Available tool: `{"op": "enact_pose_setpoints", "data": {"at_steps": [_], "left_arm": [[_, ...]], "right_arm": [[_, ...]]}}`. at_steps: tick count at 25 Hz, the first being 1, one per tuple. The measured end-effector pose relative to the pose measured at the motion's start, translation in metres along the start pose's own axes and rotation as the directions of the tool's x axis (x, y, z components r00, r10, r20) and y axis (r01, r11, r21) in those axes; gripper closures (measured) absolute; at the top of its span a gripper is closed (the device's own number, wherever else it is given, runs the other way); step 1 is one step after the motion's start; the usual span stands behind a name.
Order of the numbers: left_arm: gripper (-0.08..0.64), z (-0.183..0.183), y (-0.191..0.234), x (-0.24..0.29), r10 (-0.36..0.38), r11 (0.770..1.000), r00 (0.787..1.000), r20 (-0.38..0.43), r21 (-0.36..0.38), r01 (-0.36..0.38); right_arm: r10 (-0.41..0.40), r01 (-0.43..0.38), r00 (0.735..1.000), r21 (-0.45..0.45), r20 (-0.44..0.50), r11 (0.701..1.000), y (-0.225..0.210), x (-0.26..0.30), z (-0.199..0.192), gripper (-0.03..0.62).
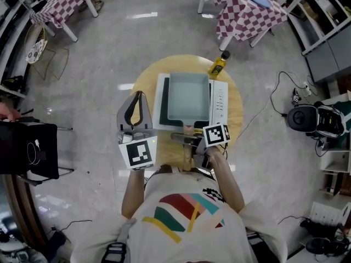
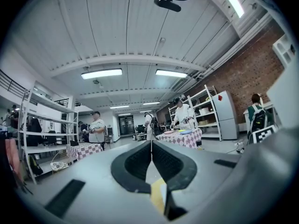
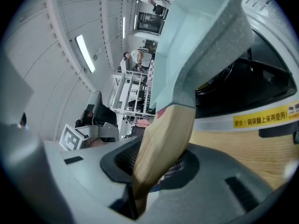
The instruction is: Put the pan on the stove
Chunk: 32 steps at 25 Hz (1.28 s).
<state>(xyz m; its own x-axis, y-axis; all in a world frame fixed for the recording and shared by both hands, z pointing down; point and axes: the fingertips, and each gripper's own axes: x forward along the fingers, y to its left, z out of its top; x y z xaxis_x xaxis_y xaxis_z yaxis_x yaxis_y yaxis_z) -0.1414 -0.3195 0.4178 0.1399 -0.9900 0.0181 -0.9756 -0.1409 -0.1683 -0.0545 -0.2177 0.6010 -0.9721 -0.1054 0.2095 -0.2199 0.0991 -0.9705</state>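
Wood under the stove?

Yes, a round table on a glossy grey floor. Far beyond the stove stand checked tables, one off to its left and one to its right.

What is left of the stove?

The left gripper, held up just beside it. Its own view looks out into the room, at shelves and people. The jaws meet at the tips with nothing between them.

And the pan?

The pan is pale grey-blue and square. It is over the stove's black top, with its wooden handle pointing back toward the person. Whether it rests on the glass I cannot tell.

And to the right?

The right gripper is at the stove's near edge, its jaws partway apart and clamped on the handle. A yellow bottle stands at the stove's far right corner.
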Motion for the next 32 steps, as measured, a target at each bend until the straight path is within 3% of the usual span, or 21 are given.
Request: {"op": "enact_pose_setpoints", "data": {"at_steps": [5, 9, 20, 22, 26, 32], "left_arm": [[0.552, 0.0, 0.003, -0.003, 0.007, 1.0, 1.0, 0.0, 0.001, -0.007], [0.552, -0.002, 0.006, -0.002, 0.026, 1.0, 0.999, 0.043, 0.004, -0.026], [0.552, -0.003, 0.001, -0.005, 0.021, 1.0, 1.0, 0.012, 0.01, -0.021], [0.552, -0.003, 0.002, -0.003, 0.029, 0.999, 0.998, 0.047, 0.021, -0.03], [0.552, -0.003, -0.003, -0.005, 0.011, 1.0, 1.0, -0.012, 0.009, -0.011], [0.552, -0.001, -0.003, -0.004, 0.014, 1.0, 0.999, 0.037, 0.018, -0.014]], "right_arm": [[-0.013, 0.013, 1.0, 0.01, -0.006, 1.0, -0.01, 0.003, -0.004, 0.508], [-0.005, 0.005, 1.0, 0.021, -0.007, 1.0, -0.014, 0.002, -0.005, 0.509], [0.001, -0.001, 1.0, 0.056, -0.003, 0.998, -0.025, 0.004, -0.011, 0.523], [0.009, -0.009, 1.0, 0.041, -0.003, 0.999, -0.025, 0.004, -0.008, 0.522], [0.011, -0.011, 1.0, 0.032, 0.0, 0.999, -0.024, 0.005, -0.008, 0.515], [0.016, -0.016, 1.0, -0.005, -0.011, 1.0, -0.023, 0.007, -0.01, 0.503]]}}
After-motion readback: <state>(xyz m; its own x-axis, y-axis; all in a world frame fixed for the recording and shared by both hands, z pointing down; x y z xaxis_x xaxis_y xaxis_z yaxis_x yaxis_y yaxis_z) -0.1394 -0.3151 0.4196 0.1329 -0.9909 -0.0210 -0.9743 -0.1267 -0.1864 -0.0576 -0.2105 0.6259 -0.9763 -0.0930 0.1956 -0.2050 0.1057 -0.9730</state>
